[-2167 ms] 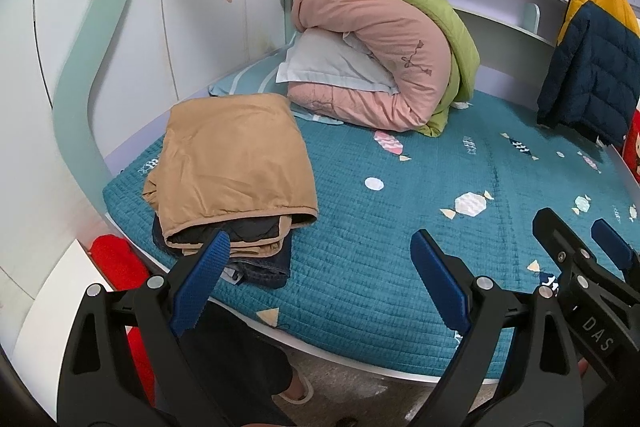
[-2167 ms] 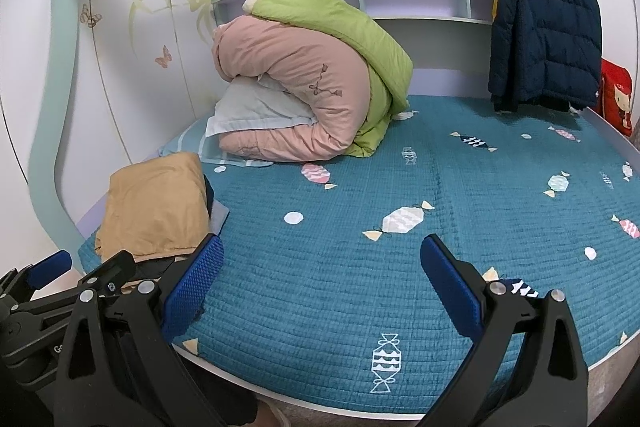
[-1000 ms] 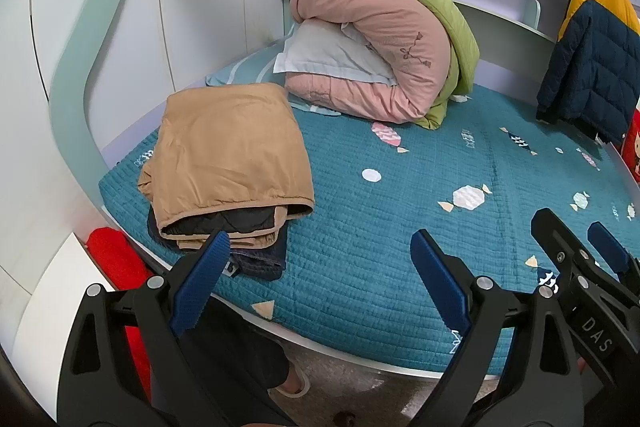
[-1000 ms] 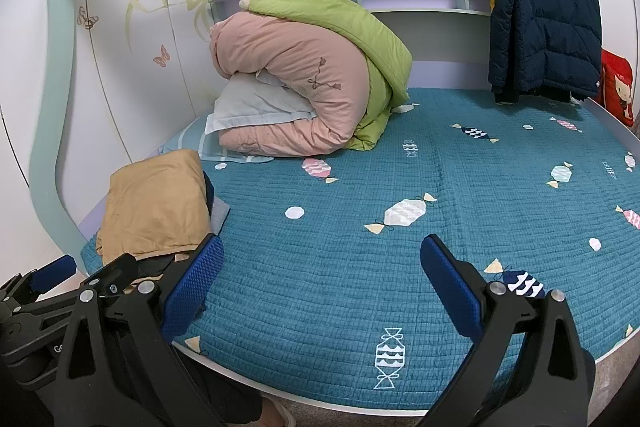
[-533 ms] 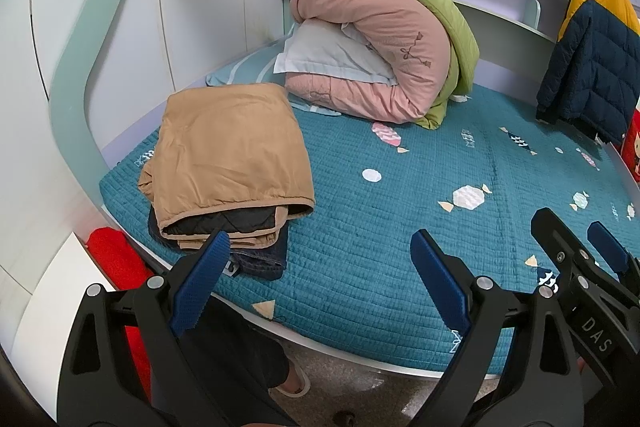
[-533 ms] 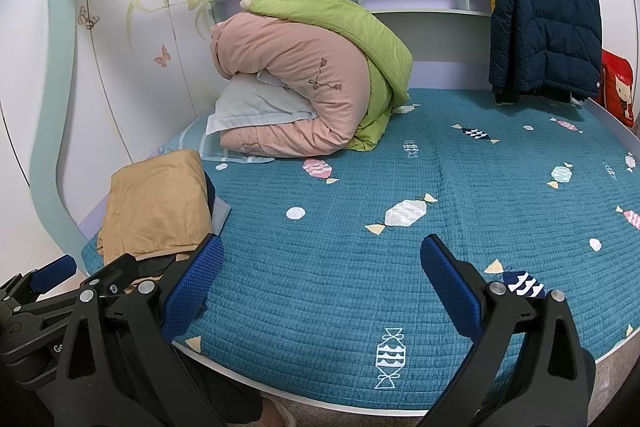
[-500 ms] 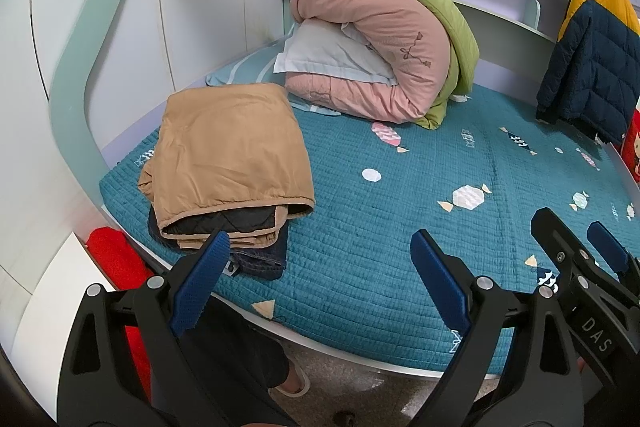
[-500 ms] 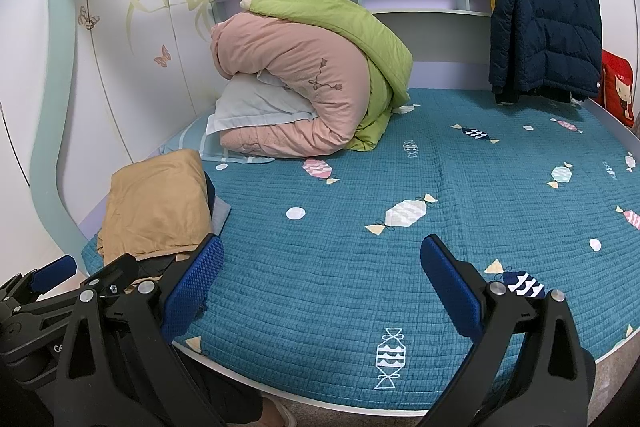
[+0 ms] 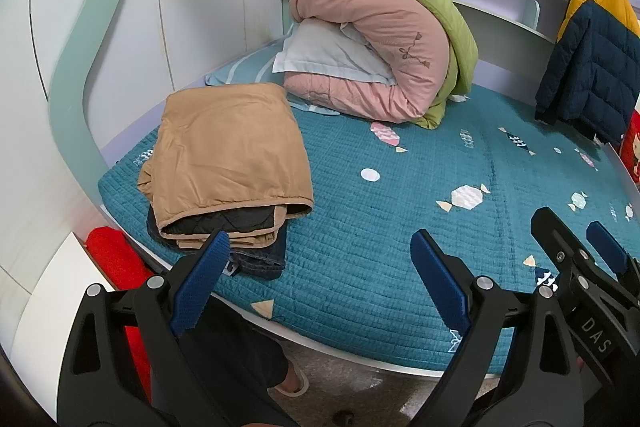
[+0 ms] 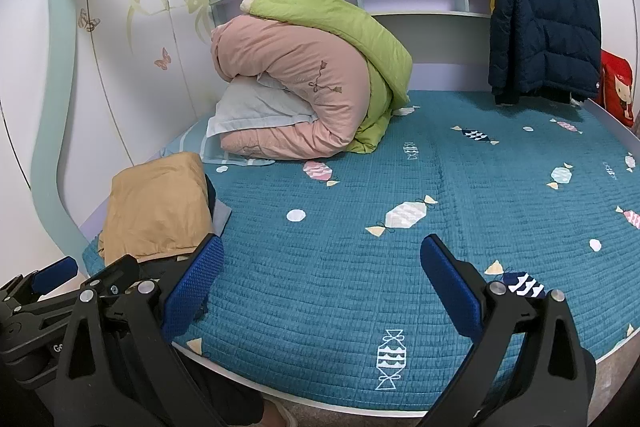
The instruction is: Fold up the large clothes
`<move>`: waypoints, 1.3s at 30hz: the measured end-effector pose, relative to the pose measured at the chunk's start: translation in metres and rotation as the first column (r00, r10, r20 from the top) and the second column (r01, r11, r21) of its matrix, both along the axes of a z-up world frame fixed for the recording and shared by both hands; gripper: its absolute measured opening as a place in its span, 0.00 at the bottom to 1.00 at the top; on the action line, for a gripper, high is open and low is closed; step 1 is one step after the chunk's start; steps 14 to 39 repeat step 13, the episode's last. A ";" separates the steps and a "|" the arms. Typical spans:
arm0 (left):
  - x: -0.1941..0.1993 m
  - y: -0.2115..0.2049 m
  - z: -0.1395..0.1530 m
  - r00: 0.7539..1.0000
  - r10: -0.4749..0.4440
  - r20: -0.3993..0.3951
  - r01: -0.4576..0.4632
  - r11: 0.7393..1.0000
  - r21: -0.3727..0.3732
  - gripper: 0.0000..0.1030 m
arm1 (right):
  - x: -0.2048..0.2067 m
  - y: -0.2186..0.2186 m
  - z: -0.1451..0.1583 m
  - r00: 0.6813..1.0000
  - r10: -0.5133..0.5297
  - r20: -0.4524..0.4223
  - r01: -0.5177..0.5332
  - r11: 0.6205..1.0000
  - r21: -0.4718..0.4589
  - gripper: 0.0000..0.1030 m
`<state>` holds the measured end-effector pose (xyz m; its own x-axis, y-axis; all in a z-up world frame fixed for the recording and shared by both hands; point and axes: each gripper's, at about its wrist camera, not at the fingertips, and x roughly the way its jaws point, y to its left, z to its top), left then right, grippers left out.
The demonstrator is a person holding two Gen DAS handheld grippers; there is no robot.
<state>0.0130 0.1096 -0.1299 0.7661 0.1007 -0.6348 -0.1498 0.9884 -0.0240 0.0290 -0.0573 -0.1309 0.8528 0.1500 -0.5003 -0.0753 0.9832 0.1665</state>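
Note:
A folded tan jacket (image 9: pixel 228 151) with a black lining lies on top of a small stack that includes dark denim (image 9: pixel 256 259), at the near left corner of the teal bed (image 9: pixel 400 227). The same tan jacket (image 10: pixel 160 207) shows at the left in the right wrist view. My left gripper (image 9: pixel 320 279) is open and empty, held over the bed's front edge, just right of the stack. My right gripper (image 10: pixel 322 279) is open and empty too, farther right over the front edge. A navy and yellow puffer jacket (image 10: pixel 540 19) hangs at the back right.
A rolled pink and green duvet (image 9: pixel 384 39) with a pale pillow (image 9: pixel 324 51) fills the back left of the bed. A red cushion (image 10: pixel 616 87) leans at the far right. A red object (image 9: pixel 112 259) and the person's foot (image 9: pixel 288 379) are below the bed edge.
Both views have shifted slightly since 2.2 s ago; over the last second nothing has visibly moved. Both grippers stay open and empty.

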 end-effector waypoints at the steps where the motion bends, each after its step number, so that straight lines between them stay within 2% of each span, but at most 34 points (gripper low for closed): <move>1: -0.001 -0.001 0.000 1.000 0.002 0.004 -0.002 1.000 0.004 0.89 | 0.000 0.001 0.000 1.000 0.001 -0.001 -0.001 1.000 0.001 0.93; 4: -0.002 -0.004 0.000 1.000 0.006 -0.004 -0.006 1.000 0.016 0.89 | 0.001 0.001 -0.001 1.000 0.001 -0.005 -0.001 1.000 -0.004 0.93; 8: -0.001 -0.004 0.000 1.000 0.007 -0.016 -0.007 1.000 -0.007 0.89 | 0.001 0.002 -0.001 1.000 0.000 -0.005 0.000 1.000 0.002 0.93; 39: -0.001 -0.003 0.001 1.000 0.010 -0.010 -0.010 1.000 -0.001 0.89 | 0.001 0.002 -0.001 1.000 0.000 -0.006 0.000 1.000 0.004 0.93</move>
